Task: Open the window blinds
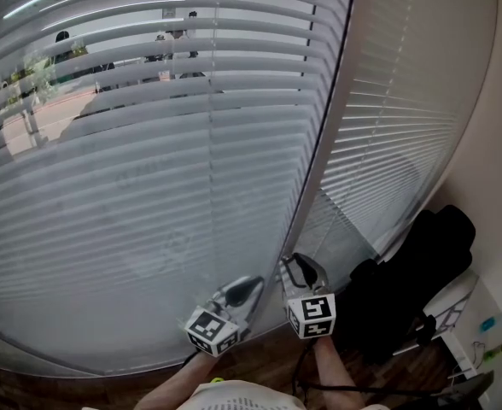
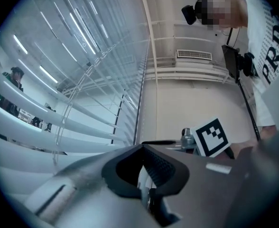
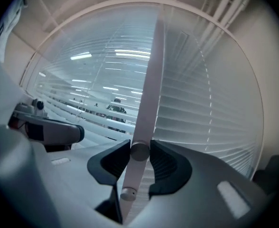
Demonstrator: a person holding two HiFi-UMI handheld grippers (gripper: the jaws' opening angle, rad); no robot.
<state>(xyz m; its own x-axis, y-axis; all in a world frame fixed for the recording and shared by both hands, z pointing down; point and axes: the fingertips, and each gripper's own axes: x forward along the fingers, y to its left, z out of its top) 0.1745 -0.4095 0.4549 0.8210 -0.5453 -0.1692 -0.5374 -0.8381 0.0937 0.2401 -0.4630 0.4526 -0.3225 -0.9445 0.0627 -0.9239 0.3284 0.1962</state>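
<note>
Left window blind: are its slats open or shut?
The left blind is partly open: people show through gaps between its upper slats.

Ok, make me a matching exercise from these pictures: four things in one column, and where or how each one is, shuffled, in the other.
Things:
1. wand
2. black bag
3. left gripper
4. slats

Places or states:
A. low at the right of the head view
B. tilted apart, so people show between them
C. gripped in the jaws of the right gripper
D. just left of the right gripper

Pairs: 1-C, 2-A, 3-D, 4-B
</note>
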